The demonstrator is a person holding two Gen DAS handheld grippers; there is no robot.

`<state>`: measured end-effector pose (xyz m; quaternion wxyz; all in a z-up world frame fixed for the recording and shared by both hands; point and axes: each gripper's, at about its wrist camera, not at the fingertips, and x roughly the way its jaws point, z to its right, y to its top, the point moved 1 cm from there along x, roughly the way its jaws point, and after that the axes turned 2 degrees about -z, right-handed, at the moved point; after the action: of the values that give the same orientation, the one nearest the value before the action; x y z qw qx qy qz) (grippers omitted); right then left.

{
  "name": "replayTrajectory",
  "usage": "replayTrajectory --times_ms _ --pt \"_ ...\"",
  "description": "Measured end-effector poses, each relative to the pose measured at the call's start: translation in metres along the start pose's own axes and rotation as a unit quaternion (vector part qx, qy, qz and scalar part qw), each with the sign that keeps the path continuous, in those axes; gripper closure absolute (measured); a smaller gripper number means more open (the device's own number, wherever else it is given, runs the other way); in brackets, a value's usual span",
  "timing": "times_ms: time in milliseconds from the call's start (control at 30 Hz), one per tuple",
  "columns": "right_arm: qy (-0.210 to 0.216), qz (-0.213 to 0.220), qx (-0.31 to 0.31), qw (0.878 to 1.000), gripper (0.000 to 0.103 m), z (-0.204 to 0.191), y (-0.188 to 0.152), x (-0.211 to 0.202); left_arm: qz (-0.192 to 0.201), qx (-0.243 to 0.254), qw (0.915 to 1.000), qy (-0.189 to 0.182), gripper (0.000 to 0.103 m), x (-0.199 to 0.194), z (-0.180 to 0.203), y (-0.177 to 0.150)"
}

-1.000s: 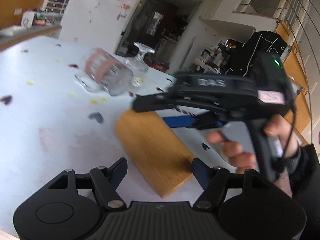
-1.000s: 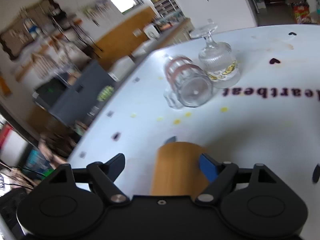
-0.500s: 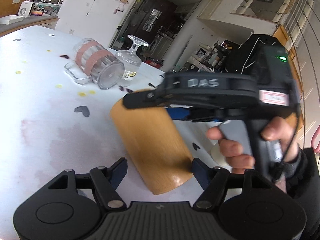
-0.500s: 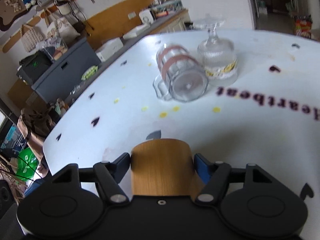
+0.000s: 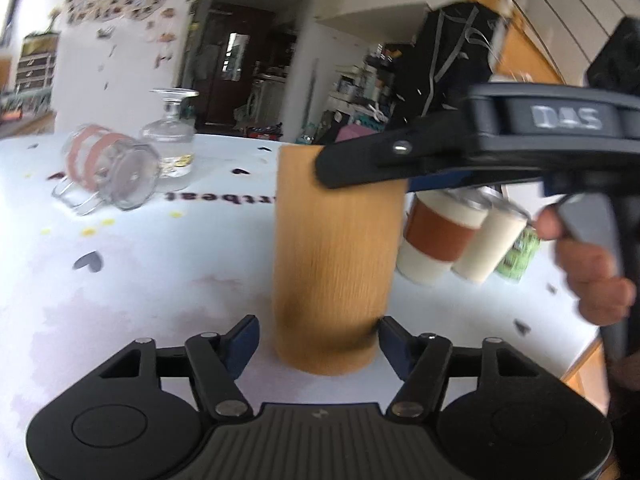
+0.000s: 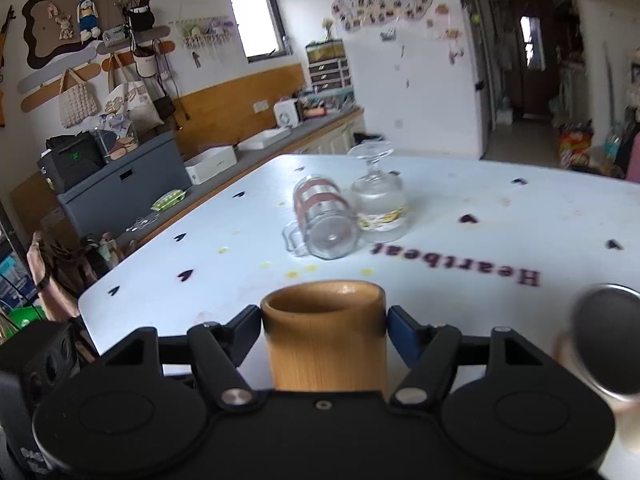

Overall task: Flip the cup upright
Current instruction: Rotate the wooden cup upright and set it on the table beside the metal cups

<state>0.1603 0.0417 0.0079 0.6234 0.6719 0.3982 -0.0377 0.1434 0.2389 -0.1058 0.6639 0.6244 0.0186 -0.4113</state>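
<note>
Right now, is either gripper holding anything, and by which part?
The right gripper clamps the wooden cup by its sides just below the rim; the left gripper holds nothing.

Home: hanging bags (image 6: 82,98), photo-covered wall (image 6: 382,2)

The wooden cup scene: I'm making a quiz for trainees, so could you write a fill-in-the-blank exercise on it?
1. The wooden cup stands with its open mouth facing ____.
2. The right gripper grips the cup near its ____.
3. The left gripper is ____ around the cup's base.
4. The glass mug with pink bands lies on its ____ on the table.

Missing words: up; rim; open; side
</note>
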Motion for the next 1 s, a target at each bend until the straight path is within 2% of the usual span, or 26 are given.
replayTrajectory --times_ms 100,233,533,867,1000 --pt "-0.024 0.01 -0.018 0.999 0.033 0.001 -0.013 -0.017 0.006 0.008 0.9999 -0.014 0.04 0.015 0.005 0.002" --pt "-0.05 0.016 -0.041 0.998 0.033 0.004 -0.023 -0.024 0.01 0.026 0.9995 -0.012 0.039 0.036 0.015 0.011" --pt "-0.103 0.041 -0.024 0.994 0.035 0.038 -0.016 -0.018 0.013 0.032 0.9993 -0.015 0.04 0.076 0.028 0.032" --pt "-0.13 0.041 -0.021 0.99 0.036 0.05 -0.013 -0.008 0.019 0.029 0.9993 -0.015 0.04 0.083 0.025 0.035" --pt "-0.122 0.047 -0.015 0.991 0.028 0.049 -0.016 -0.01 0.015 0.024 0.9996 -0.007 0.039 0.074 0.024 0.033"
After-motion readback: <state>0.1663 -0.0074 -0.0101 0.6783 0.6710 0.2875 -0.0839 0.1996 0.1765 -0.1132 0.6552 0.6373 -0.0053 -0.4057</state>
